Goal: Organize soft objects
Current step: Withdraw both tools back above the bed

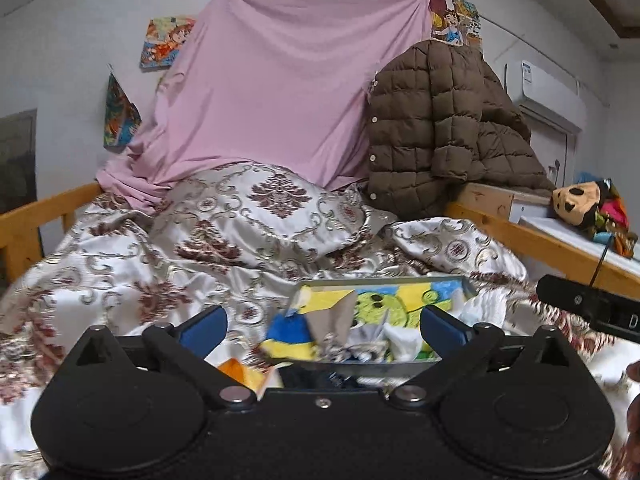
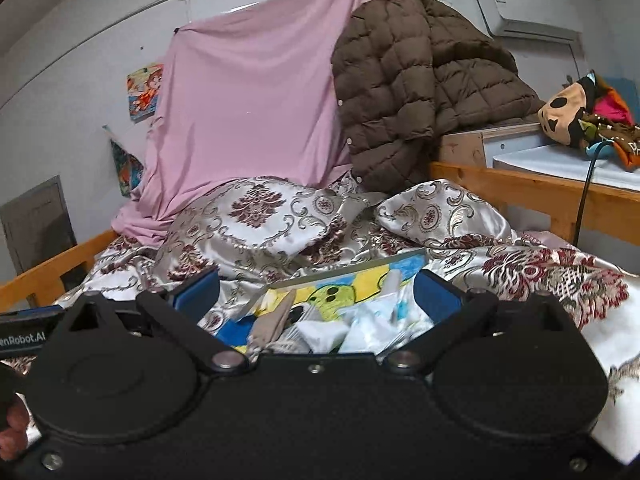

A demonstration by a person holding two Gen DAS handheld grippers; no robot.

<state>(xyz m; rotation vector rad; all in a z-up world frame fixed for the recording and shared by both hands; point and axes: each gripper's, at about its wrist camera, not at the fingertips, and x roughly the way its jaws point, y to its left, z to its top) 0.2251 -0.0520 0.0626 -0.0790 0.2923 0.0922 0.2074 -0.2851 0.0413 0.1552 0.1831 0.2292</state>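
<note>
Both grippers, left gripper (image 1: 322, 322) and right gripper (image 2: 316, 294), jaws wide and empty, hover above the cartoon-printed tray (image 1: 384, 280) of small soft items (image 2: 362, 330) (on the bedspread (image 1: 120, 264)); best approached singly, from above.

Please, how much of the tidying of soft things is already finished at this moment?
Done: small folded cloth pieces already lie in the cartoon-printed box on the bed. In hand: nothing; the left gripper and right gripper are both open and empty. Left: the brown puffer jacket, pink sheet and crumpled patterned quilt.
</note>
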